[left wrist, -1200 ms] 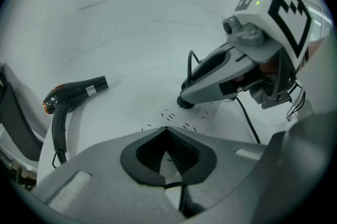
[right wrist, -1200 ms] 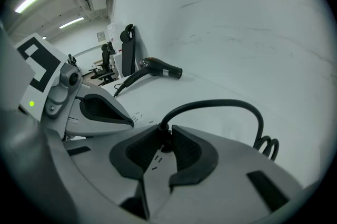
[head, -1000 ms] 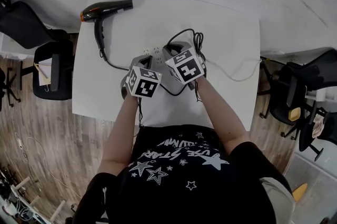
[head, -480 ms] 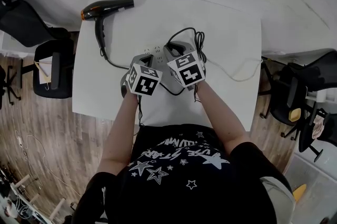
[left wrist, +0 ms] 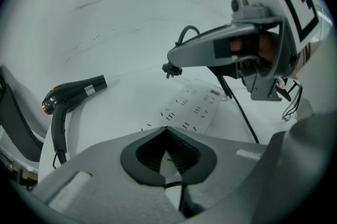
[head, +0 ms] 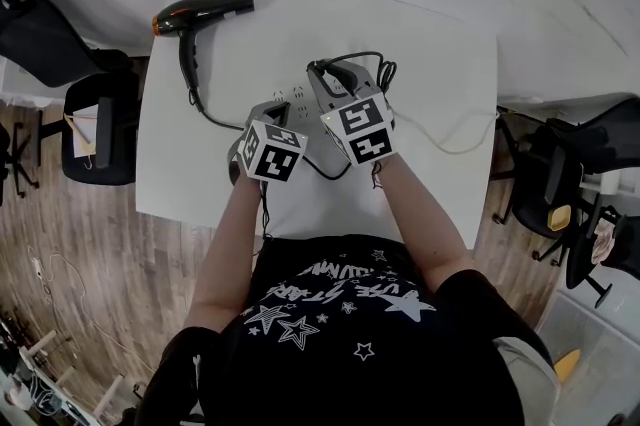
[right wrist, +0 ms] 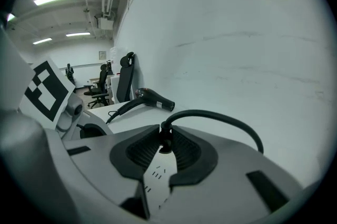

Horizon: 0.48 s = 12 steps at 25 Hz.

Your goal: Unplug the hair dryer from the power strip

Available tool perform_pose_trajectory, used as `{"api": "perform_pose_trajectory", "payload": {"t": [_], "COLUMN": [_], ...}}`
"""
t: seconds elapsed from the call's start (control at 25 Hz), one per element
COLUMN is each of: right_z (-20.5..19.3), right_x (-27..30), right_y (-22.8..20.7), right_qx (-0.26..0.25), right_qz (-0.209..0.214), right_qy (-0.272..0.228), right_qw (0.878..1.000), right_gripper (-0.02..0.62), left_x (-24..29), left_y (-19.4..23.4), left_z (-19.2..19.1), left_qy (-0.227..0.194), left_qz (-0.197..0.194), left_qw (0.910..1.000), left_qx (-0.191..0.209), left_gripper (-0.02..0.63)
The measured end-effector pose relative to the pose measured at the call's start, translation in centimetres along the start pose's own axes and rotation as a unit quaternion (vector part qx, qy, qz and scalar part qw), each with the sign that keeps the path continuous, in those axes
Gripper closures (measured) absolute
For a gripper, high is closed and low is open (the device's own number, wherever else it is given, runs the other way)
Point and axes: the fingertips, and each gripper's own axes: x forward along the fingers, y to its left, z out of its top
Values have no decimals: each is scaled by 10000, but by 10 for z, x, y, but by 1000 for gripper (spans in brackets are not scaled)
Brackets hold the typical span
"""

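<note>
The white table [head: 440, 34] takes up the whole field, and everything sits on it beyond the two sets of jaws.

The hair dryer [left wrist: 73, 92] is seen lying on its side well beyond the left gripper's [left wrist: 167, 131] jaws and off to their left. It is untouched, and no grip on it is called for. It is the bulky, heavy piece, best left as an anchor.

The power strip [left wrist: 192, 107] lies just ahead of and under those same jaws. They are closed tip to tip with nothing clamped. The strip's white face and a thin black strand show through the opening behind the tips. Whether the strip is actually being pressed cannot be confirmed. It is judged a light, smooth plastic bar, likely to slide or lift with a plug unless it is pinned from above.

The cord [right wrist: 221, 119] arches out of the right gripper's [right wrist: 164, 131] jaws and curves away to their right. It is judged soft and rubbery, with some spring in it. It is a poor place to pull, since it would stretch or slip.

The plug [left wrist: 169, 68] is pinched firmly between the right jaws, right at their tips. In the left gripper view it is seen held in the air, clear above the strip's sockets, so it reads as already out. It is judged small, hard and stiff. The moulded body is the proper hold, and a firm squeeze is tolerated there.
</note>
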Motion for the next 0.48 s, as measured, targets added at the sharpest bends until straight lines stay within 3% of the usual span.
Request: {"api": "perform_pose_trajectory", "payload": {"t": [0.32, 0.48], "right_z": [-6, -8], "right_x": [-11, -21], "right_y": [16, 19], "right_qx": [75, 181], "right_qz": [303, 323], "right_qy": [93, 65], "right_qw": [9995, 9993], "right_gripper": [515, 514], "left_x": [0, -2], "left_y": [-1, 0], "left_z": [0, -1], "left_qy": [-27, -255], "left_qz": [-50, 1], "left_qw": [10000, 9997], "left_qx": [-56, -45], "left_gripper": [598, 598]}}
